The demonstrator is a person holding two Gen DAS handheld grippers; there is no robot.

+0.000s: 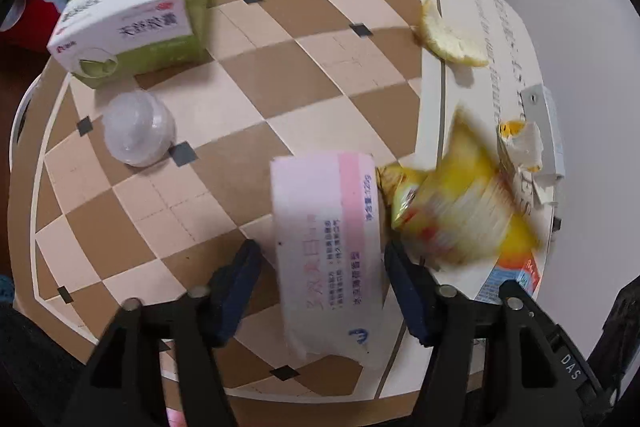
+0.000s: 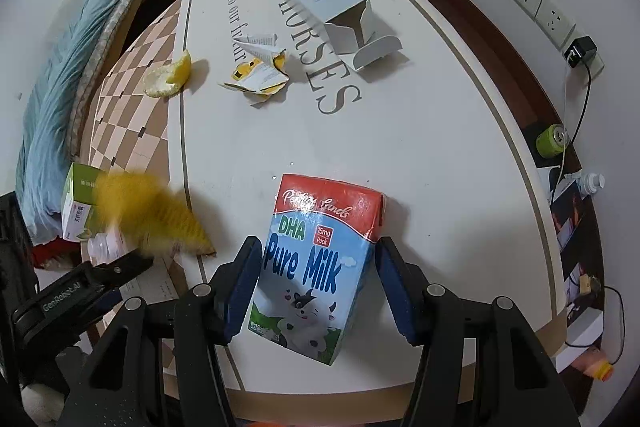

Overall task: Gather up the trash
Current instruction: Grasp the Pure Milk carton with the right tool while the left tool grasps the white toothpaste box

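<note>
Table [image 2: 400, 131] holds most of the trash, uncollected: milk carton [image 2: 316, 267] between the right gripper [image 2: 316, 287]'s spread, untouching jaws; pink-white box [image 1: 328, 247] between the left gripper [image 1: 320, 291]'s parted jaws; open grey box [image 2: 332, 7]; peel [image 2: 168, 77]; torn wrapper [image 2: 258, 75]. Yellow bag [image 1: 452, 203] motion-blurred. No bin visible.

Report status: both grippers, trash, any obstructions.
Left gripper open, astride the pink packet. Right gripper open around the milk carton, jaws not clamped. Yellow wrapper blurred beside the left gripper. Nothing blocking.
</note>
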